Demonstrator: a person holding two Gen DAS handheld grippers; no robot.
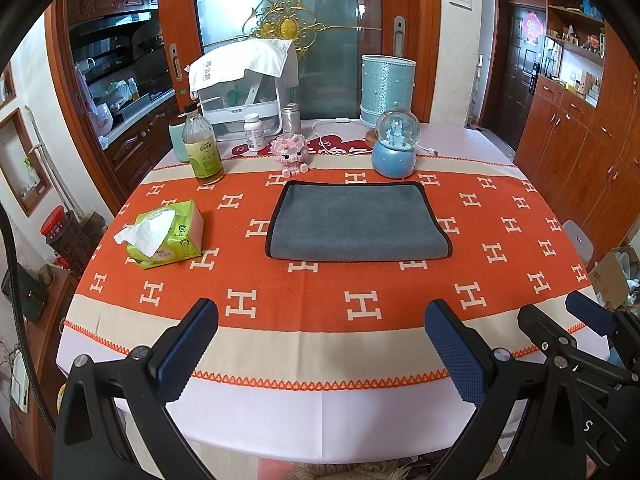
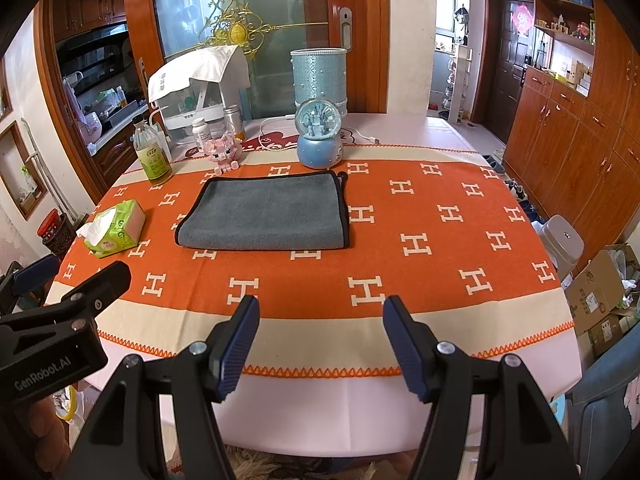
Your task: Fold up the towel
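Observation:
A grey towel (image 1: 356, 222) with black edging lies flat and folded over on the orange patterned tablecloth (image 1: 320, 288); it also shows in the right wrist view (image 2: 264, 212). My left gripper (image 1: 320, 316) is open and empty above the near table edge, well short of the towel. My right gripper (image 2: 320, 312) is open and empty, also near the front edge. The right gripper shows in the left wrist view (image 1: 560, 316) at lower right; the left gripper shows in the right wrist view (image 2: 68, 272) at lower left.
A green tissue pack (image 1: 166, 234) lies left of the towel. Behind the towel stand a bottle (image 1: 202, 148), a pink brick pig (image 1: 290, 154), a blue snow globe (image 1: 394, 146), a blue cylinder (image 1: 386, 88) and a white appliance (image 1: 240, 84). Cardboard boxes (image 2: 600, 292) sit on the floor at right.

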